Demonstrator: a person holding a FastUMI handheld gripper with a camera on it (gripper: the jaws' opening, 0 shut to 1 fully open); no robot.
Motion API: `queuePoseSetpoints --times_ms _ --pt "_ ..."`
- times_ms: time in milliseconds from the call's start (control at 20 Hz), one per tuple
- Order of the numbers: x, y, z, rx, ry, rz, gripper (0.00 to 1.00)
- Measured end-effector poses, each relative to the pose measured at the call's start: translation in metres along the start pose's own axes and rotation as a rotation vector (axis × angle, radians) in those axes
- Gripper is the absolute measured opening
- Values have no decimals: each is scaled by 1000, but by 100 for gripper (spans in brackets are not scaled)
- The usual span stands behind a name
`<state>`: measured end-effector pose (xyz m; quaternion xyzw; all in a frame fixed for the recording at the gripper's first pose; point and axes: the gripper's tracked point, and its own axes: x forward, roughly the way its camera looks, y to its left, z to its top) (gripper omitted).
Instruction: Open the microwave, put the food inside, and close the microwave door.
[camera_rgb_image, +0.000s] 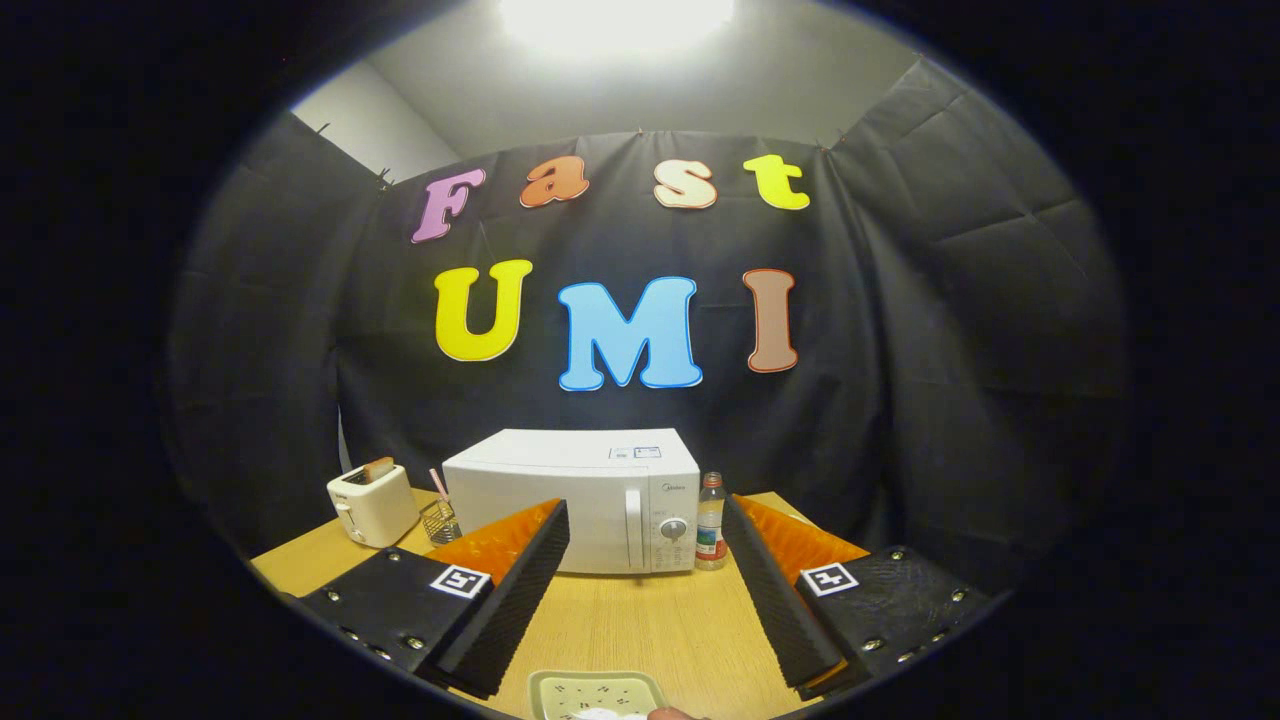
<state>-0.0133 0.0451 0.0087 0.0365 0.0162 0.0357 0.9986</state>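
Standing at the left on the wooden table (620, 625), a white toaster (372, 505) with a slice in its slot is seen, then a small wire basket (439, 520). A white microwave (585, 500), door shut, is placed beyond the fingers, with a drink bottle (711, 522) just beside it to the right. The gripper (645, 530) is held wide open, nothing between its fingers. A plate (598, 694) of food is seen between them, nearest the camera.

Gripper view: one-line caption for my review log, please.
Open gripper faces the closed white microwave across the wooden table, with the plate below its fingers, a toaster and bottle alongside.
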Motion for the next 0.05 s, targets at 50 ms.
queuePoseSetpoints --times_ms 50 --pt "0 -2 2 2 -5 2 97"
